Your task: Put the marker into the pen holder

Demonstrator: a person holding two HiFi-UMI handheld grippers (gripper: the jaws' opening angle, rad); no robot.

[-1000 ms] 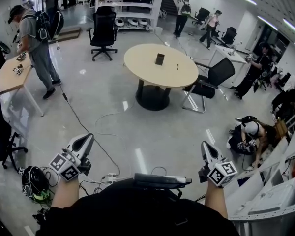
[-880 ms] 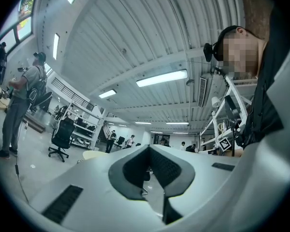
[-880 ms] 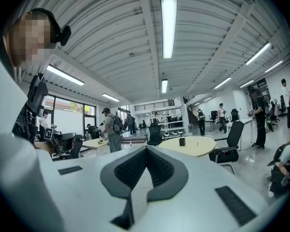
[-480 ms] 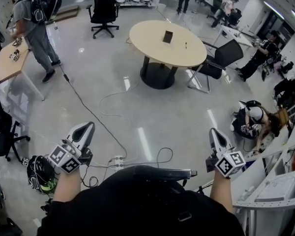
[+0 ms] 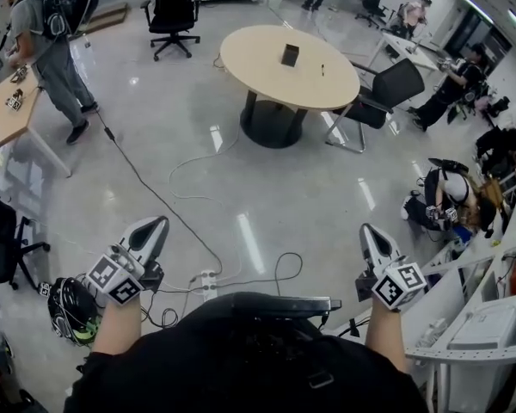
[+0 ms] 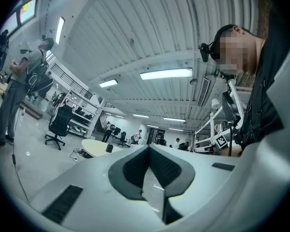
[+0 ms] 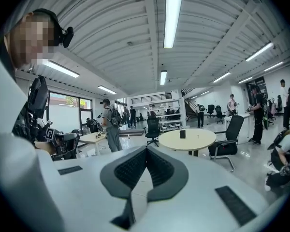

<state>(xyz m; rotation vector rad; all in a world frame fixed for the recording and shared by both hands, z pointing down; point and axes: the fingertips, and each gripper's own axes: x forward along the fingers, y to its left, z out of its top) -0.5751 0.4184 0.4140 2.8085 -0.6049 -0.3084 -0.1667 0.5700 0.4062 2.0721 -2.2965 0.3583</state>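
A round beige table (image 5: 267,63) stands far ahead across the floor. On it are a small black pen holder (image 5: 290,55) and, to its right, a thin dark marker (image 5: 322,70). My left gripper (image 5: 155,224) and right gripper (image 5: 366,231) are held low in front of my body, both far from the table. Each has its jaws shut with nothing between them. In the left gripper view the shut left gripper (image 6: 149,148) points past the table (image 6: 94,147). From the right gripper (image 7: 146,149) I see the table (image 7: 186,139) and pen holder (image 7: 182,134) ahead.
A cable and a power strip (image 5: 208,280) lie on the floor just ahead. A helmet (image 5: 69,308) sits at lower left. A black chair (image 5: 387,89) stands right of the table. A person (image 5: 47,41) stands by a desk (image 5: 4,119) at left; another crouches at right (image 5: 451,200).
The head view has advanced toward the round table and tilted further down. Both grippers stay low and shut, carried forward with me.
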